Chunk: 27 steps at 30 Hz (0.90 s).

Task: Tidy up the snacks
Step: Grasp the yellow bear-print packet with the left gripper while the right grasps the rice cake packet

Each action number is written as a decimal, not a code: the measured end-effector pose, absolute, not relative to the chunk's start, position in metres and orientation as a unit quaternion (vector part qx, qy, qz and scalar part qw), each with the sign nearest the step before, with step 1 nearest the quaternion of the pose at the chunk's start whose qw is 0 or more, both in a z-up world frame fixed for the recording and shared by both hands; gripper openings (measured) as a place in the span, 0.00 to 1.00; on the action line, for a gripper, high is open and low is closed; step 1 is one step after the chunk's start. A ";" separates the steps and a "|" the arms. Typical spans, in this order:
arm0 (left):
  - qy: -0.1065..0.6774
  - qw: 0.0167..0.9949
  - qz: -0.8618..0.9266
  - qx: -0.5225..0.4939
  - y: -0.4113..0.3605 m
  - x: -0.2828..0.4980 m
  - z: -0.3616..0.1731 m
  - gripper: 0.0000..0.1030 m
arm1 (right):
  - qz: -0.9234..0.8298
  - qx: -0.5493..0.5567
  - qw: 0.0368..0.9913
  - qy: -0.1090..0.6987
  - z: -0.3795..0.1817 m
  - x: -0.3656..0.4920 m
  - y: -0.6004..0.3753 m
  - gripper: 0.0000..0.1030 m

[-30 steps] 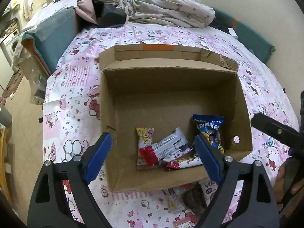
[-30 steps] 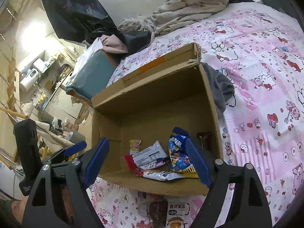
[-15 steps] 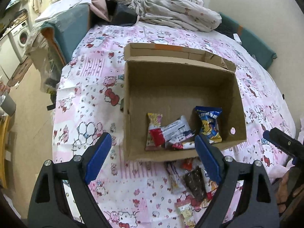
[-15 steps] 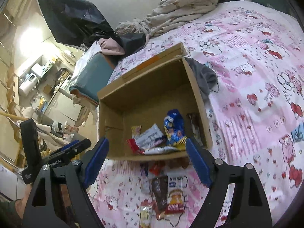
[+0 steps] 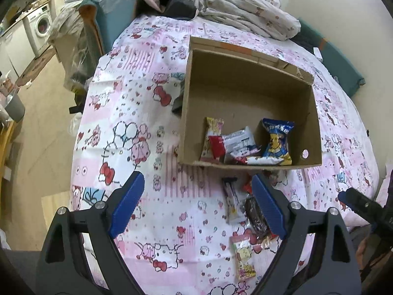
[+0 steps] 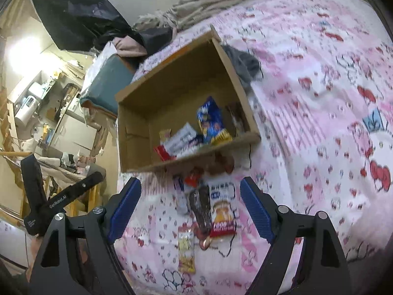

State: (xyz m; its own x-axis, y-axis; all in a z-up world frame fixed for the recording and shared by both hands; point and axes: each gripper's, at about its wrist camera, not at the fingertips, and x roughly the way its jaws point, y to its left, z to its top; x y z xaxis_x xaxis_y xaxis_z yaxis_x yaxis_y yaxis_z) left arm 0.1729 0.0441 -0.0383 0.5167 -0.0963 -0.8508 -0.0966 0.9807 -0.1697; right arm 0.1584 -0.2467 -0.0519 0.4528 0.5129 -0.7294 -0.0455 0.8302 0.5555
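Both your grippers, left gripper [image 5: 197, 205] and right gripper [image 6: 190, 207], spread wide, empty; loose snacks [image 6: 222, 209] lie on bedsheet [image 5: 137, 132] just before cardboard box [image 5: 248, 83], blue packet [image 5: 277, 140] inside it

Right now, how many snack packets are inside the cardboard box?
5: a yellow-pink packet at the left, a red-and-white packet beside it, a small white packet by the near wall, a blue bag, and a dark packet against the right wall. Others may hide underneath.
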 end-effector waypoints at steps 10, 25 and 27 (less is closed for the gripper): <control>0.561 0.821 -0.010 -0.103 0.009 0.149 -0.092 0.72 | 0.143 0.225 0.807 0.527 -0.070 0.159 -0.241 0.83; 0.665 0.740 -0.091 -0.042 -0.078 0.118 -0.178 0.24 | 0.100 0.277 0.790 0.538 -0.082 0.165 -0.267 0.83; 0.668 0.738 -0.088 -0.046 -0.070 0.118 -0.178 0.22 | 0.094 0.268 0.786 0.550 -0.088 0.168 -0.264 0.83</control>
